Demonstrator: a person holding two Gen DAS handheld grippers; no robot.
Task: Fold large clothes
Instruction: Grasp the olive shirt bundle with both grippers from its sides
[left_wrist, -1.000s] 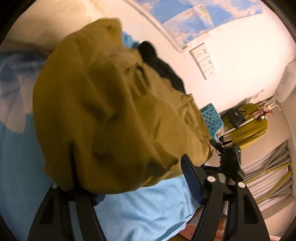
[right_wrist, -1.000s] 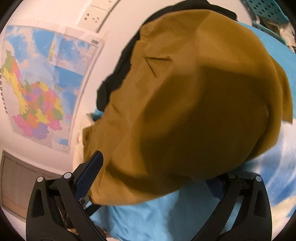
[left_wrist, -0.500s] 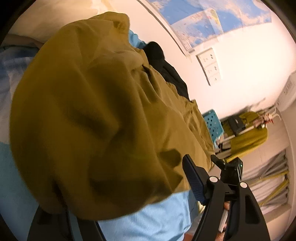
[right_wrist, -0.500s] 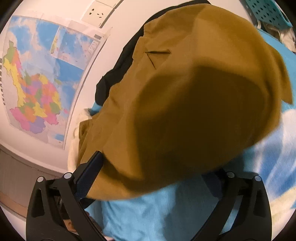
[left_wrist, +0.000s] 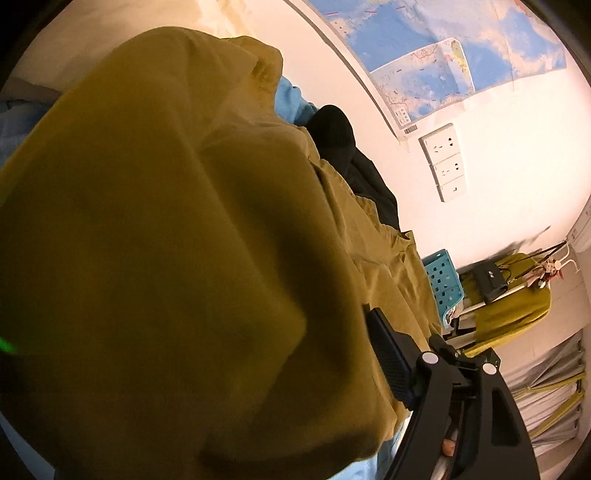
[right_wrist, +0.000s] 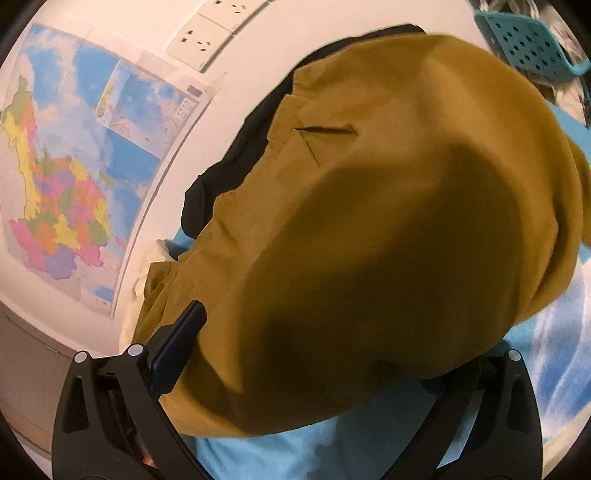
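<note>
- Your left gripper (left_wrist: 236, 398) has its jaws opening; the mustard-yellow garment (left_wrist: 177, 258) is draped between them and hides the left finger, so only the right finger (left_wrist: 391, 358) shows, standing clear at the cloth's edge.
- Your right gripper (right_wrist: 325, 365) has its fingers spread wide, one on each side of the garment's (right_wrist: 388, 221) near fold. You cannot tell whether the pads press on it, since the cloth hangs over the right finger.
- The garment lies in a bulky heap on the light blue bedding (right_wrist: 332, 450), its near edge hanging toward both grippers.
- A black garment (right_wrist: 236, 162) lies behind it, against the wall.
- A map (right_wrist: 74, 177) hangs on that wall, with wall sockets (left_wrist: 443, 162) beside it.
- A teal perforated basket (left_wrist: 443, 284) stands past the far end of the heap.
</note>
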